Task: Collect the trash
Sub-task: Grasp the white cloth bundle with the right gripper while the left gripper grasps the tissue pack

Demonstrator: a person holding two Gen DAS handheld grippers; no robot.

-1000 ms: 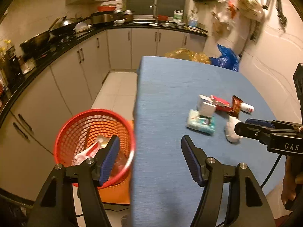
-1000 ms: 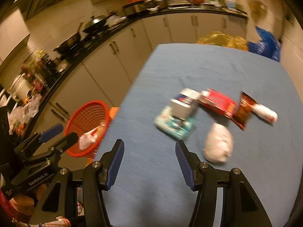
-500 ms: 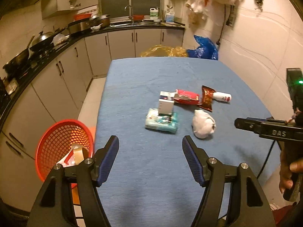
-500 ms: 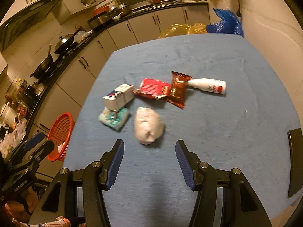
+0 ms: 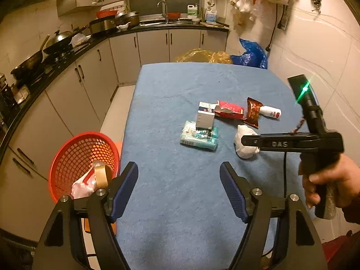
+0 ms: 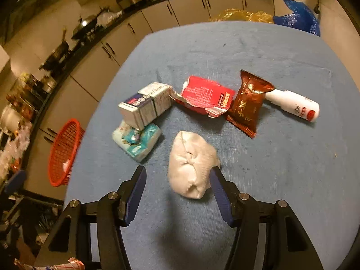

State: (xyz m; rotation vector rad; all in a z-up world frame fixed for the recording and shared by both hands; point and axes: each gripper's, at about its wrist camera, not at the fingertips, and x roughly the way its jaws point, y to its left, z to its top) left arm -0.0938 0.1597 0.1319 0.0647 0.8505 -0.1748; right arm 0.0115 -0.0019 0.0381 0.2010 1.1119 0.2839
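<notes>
Trash lies mid-table on the blue cloth (image 5: 180, 213): a white crumpled wad (image 6: 191, 164), a teal tissue pack (image 6: 137, 140) under a grey carton (image 6: 146, 106), a torn red carton (image 6: 204, 96), a brown snack wrapper (image 6: 247, 103) and a white bottle (image 6: 292, 105). My right gripper (image 6: 177, 173) is open, low over the wad, which lies just ahead of its tips by the right finger. My left gripper (image 5: 178, 168) hovers over the near table, jaws opening with nothing between them. A red basket (image 5: 83, 157) stands left of the table, holding a tape roll (image 5: 101, 175).
Kitchen cabinets and a counter with pans (image 5: 56, 42) run along the left and back. Yellow and blue plastic bags (image 5: 252, 56) sit beyond the table's far end. A hand (image 5: 326, 184) holds the right gripper's handle at the right.
The left view swung from the basket to face the table, and its jaws widened. The right gripper dropped towards the white wad, which now sits at its fingertips.
</notes>
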